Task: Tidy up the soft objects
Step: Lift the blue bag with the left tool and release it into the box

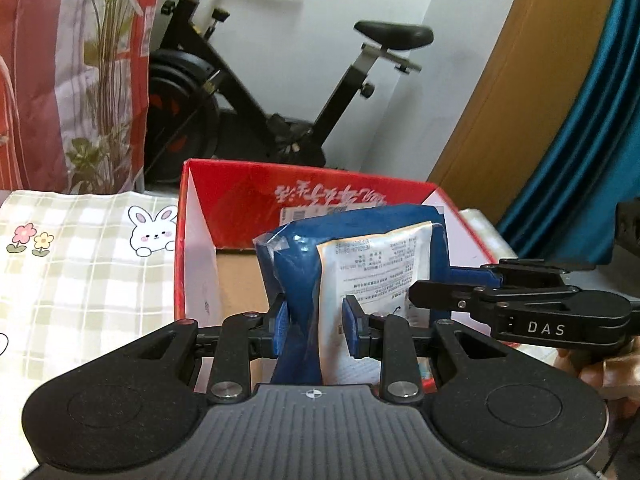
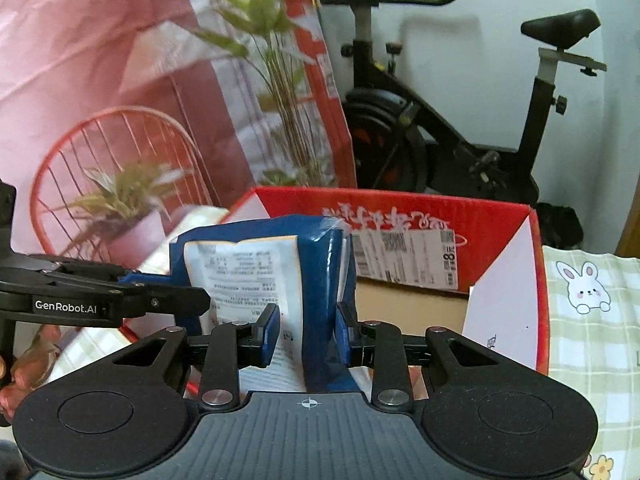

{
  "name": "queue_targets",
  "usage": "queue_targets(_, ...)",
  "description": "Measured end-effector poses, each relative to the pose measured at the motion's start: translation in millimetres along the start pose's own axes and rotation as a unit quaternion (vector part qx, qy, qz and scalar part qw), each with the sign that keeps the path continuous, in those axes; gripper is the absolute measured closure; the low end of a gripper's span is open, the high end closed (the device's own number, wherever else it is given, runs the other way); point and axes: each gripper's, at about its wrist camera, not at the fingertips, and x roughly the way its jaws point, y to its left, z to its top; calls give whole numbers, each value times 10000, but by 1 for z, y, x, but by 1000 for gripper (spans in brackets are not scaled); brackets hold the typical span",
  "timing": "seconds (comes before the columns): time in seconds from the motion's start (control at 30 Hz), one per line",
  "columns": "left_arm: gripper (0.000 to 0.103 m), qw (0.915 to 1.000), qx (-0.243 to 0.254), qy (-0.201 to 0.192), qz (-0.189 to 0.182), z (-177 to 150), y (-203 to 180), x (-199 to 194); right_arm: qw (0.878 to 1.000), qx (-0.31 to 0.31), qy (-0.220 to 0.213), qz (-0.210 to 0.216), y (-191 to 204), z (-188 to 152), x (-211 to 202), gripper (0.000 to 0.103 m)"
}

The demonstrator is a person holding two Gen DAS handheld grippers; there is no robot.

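Note:
A soft blue pack (image 1: 296,264) with a white printed label is held upright over the open red cardboard box (image 1: 304,196). My left gripper (image 1: 316,326) is shut on one side of it, its blue pads pressing into the wrapper. My right gripper (image 2: 306,330) is shut on the opposite side of the same blue pack (image 2: 320,248). Each gripper shows in the other's view: the right gripper (image 1: 452,294) comes in from the right, the left gripper (image 2: 160,294) from the left. The red box (image 2: 500,220) shows a bare brown floor inside.
The box stands on a green checked cloth (image 1: 80,272) with rabbit prints. Behind it are a black exercise bike (image 1: 256,92), a red and white bag (image 1: 48,80) with plant stems and a blue curtain (image 1: 580,140). A red wire chair (image 2: 100,152) and a potted plant show at the left.

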Motion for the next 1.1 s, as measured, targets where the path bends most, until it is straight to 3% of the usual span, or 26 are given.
queue_targets(0.37, 73, 9994, 4, 61, 347, 21, 7, 30, 9996, -94, 91, -266, -3, 13, 32, 76)
queue_targets(0.53, 73, 9991, -107, -39, 415, 37, 14, 44, 9983, -75, 12, -582, -3, 27, 47, 75)
queue_targets(0.63, 72, 9978, -28, -143, 646, 42, 13, 48, 9964, -126, 48, -832, -3, 30, 55, 73)
queue_targets(0.77, 64, 9974, 116, -172, 689, 40, 11, 44, 9956, -172, 121, -911, -4, 29, 57, 68)
queue_targets(1.1, 64, 9984, 234, -170, 481, 27, -1, 11, 9955, -384, 149, -853, 7, 19, 32, 68)
